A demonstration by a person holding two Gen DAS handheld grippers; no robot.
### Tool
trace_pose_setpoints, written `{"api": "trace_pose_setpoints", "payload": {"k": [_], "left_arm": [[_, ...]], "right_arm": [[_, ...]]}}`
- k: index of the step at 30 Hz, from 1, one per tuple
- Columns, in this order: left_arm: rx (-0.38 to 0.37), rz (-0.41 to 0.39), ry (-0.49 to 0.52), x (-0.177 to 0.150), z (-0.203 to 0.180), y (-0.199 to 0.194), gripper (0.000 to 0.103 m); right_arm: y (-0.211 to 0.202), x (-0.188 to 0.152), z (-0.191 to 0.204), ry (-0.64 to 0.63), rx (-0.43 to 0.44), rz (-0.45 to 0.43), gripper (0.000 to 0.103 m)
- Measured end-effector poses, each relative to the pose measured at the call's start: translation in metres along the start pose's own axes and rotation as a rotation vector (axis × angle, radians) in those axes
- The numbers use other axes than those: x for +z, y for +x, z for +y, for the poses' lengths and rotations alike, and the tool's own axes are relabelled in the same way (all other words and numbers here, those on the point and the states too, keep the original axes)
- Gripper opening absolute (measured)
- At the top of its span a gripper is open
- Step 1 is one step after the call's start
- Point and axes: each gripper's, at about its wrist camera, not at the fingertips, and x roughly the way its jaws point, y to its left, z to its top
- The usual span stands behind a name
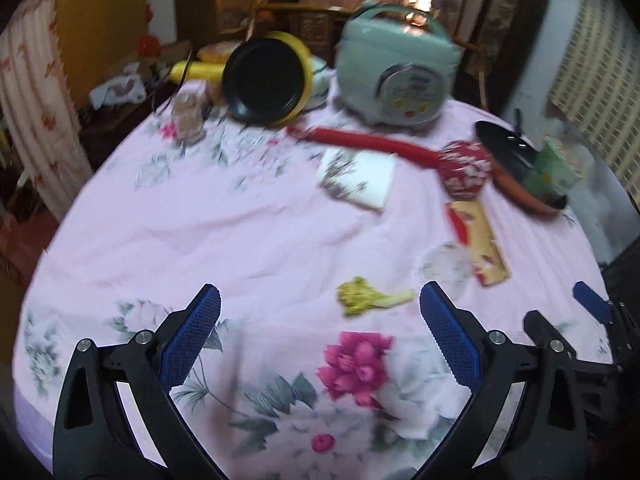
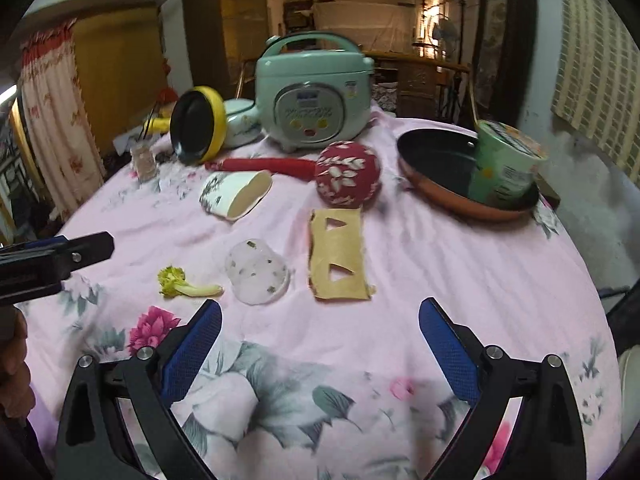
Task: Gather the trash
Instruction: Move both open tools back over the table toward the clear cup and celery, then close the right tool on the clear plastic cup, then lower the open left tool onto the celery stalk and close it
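Left hand-held gripper: jaws wide apart, nothing between them; hovers over the near part of the worktop, which wears a pink floral cloth
Right hand-held gripper: jaws wide too, empty; hangs above the near edge, right of the left one, whose black body shows at the left rim of the right wrist view
Vegetable scrap: yellow-green floret with a pale stalk, lying flat on the cloth; just ahead of the left gripper and a little right of its centre line, near its right pad; long axis runs roughly across the view, floret left, stalk right
Same scrap from the right wrist: ahead and well to the left, outside the left finger; the left gripper judged the nearer
Clear plastic lid: speckled, just right of the stalk end; ahead-left of the right gripper
Torn cardboard piece: two cut-out triangles, long axis pointing away; nearly straight ahead of the right gripper
Paper cup: on its side, farther back, mouth facing right and toward the camera
Not trash, likely: rice cooker, frying pan holding a green tub; bin not in view
Judgement: stalk lies crosswise to the left jaws' closing line; a wrist turn seems needed before closing
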Motion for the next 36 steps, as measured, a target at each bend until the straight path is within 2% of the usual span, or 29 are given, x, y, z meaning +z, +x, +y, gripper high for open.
{"api": "trace_pose_setpoints", "payload": {"k": [2, 6, 11, 17, 20, 21, 23, 26, 30, 36], "left_arm": [[0.061, 0.051, 0.018, -0.001, 0.012, 0.015, 0.095], [0.115, 0.000, -0.058, 0.006, 0.043, 0.010, 0.096], [0.109, 0.067, -0.102, 0.006, 0.058, 0.028, 0.096], [0.099, 0.097, -0.086, 0.004, 0.053, 0.036, 0.096], [0.084, 0.106, -0.079, 0.003, 0.050, 0.037, 0.096], [0.079, 0.109, -0.081, 0.003, 0.050, 0.037, 0.096], [0.073, 0.114, -0.080, 0.003, 0.049, 0.038, 0.096], [0.069, 0.119, -0.077, 0.003, 0.049, 0.039, 0.096], [0.049, 0.124, -0.073, 0.002, 0.046, 0.039, 0.096], [0.043, 0.112, -0.003, -0.003, 0.028, 0.041, 0.096]], "right_arm": [[0.014, 0.003, 0.019, -0.071, -0.005, 0.001, 0.097], [0.035, 0.008, 0.051, -0.193, -0.039, -0.010, 0.096], [0.058, 0.019, 0.059, -0.184, -0.046, 0.013, 0.090], [0.078, 0.023, 0.060, -0.163, -0.044, 0.060, 0.082], [0.086, 0.019, 0.063, -0.167, -0.045, 0.089, 0.067], [0.089, 0.018, 0.064, -0.167, -0.042, 0.103, 0.058], [0.093, 0.017, 0.065, -0.162, -0.036, 0.123, 0.058], [0.087, 0.016, 0.060, -0.133, -0.038, 0.117, 0.058], [0.060, 0.015, 0.044, -0.042, 0.002, 0.098, 0.058], [0.016, -0.013, 0.005, 0.128, 0.054, 0.097, 0.058]]}}
